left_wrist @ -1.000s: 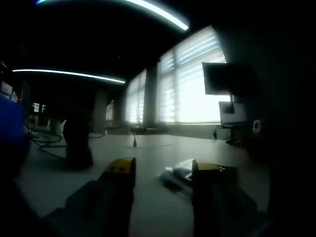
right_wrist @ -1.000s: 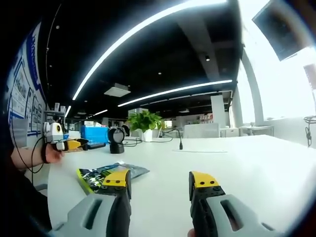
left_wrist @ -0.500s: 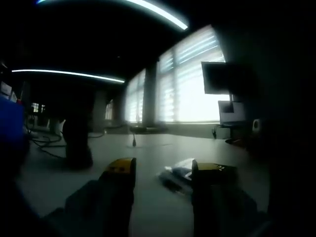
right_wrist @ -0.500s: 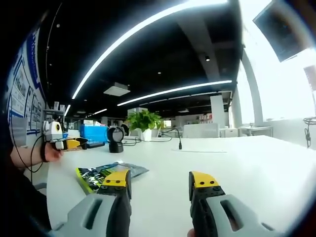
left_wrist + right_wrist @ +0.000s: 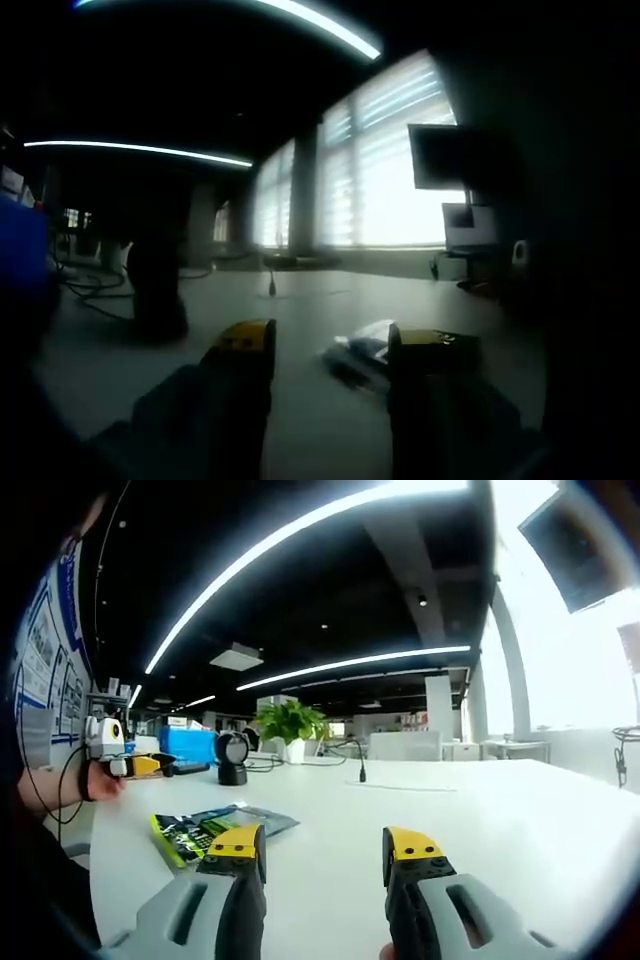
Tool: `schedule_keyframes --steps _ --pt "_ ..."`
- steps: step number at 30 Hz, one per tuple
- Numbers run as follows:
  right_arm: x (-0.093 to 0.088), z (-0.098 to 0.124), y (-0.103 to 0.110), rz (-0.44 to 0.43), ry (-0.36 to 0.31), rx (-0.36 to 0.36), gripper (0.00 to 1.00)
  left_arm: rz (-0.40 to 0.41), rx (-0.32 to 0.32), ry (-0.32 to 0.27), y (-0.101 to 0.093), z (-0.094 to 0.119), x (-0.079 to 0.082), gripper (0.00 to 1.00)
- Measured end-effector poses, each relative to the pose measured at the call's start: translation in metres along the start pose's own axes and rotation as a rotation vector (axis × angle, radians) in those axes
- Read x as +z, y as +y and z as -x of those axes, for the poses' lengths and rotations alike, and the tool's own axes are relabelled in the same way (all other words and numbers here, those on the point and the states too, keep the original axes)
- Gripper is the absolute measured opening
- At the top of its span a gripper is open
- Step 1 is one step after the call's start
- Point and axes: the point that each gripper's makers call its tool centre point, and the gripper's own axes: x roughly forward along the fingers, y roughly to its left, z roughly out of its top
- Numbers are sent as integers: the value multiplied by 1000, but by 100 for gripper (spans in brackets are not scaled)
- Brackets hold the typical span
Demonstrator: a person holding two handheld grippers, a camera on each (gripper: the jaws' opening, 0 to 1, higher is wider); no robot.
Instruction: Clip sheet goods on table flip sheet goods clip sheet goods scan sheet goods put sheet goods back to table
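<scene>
With both the left gripper (image 5: 330,350) and right gripper (image 5: 325,845) spread and holding nothing, pinch the thin, floppy, slippery sheet goods (image 5: 215,827) at the edge nearest you on the counter (image 5: 480,810).

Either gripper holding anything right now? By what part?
Nothing held. Left gripper and right gripper both open; sheet goods lie on the table.

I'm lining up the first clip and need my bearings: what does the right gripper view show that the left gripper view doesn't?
The right gripper view shows a potted plant, a blue box and the left hand-held gripper in a hand. The left gripper view adds bright windows and a dark monitor. Both show the white table, the sheet goods flat on it, the black scanner, and open yellow-tipped jaws; the right hand-held gripper is empty.
</scene>
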Motion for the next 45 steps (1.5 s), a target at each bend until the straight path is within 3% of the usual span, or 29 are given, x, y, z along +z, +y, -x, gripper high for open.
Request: schedule_keyframes --steps 11,12,14,16,20,24,35,45 --pt "0 0 -3 5 5 -21 42 -5 -3 4 -1 0 -1 38" --pt "9 1 -11 45 -26 -70 39 -6 -4 5 -1 0 -1 38" --pt "17 6 -8 -18 -59 -76 36 -11 -6 12 -2 -1 -3 37" --pt "18 9 -6 -17 -66 -90 39 -16 -6 17 -2 -1 -3 37" --pt "21 7 7 -10 -54 -69 42 -13 0 15 0 -1 -3 37" --pt "37 5 22 -30 -84 -43 42 -13 2 15 0 -1 -3 37" --pt "71 -4 73 29 -137 42 39 -13 5 10 1 0 -2 37" --pt "76 -13 101 97 -131 79 42 -13 0 6 0 0 -1 37"
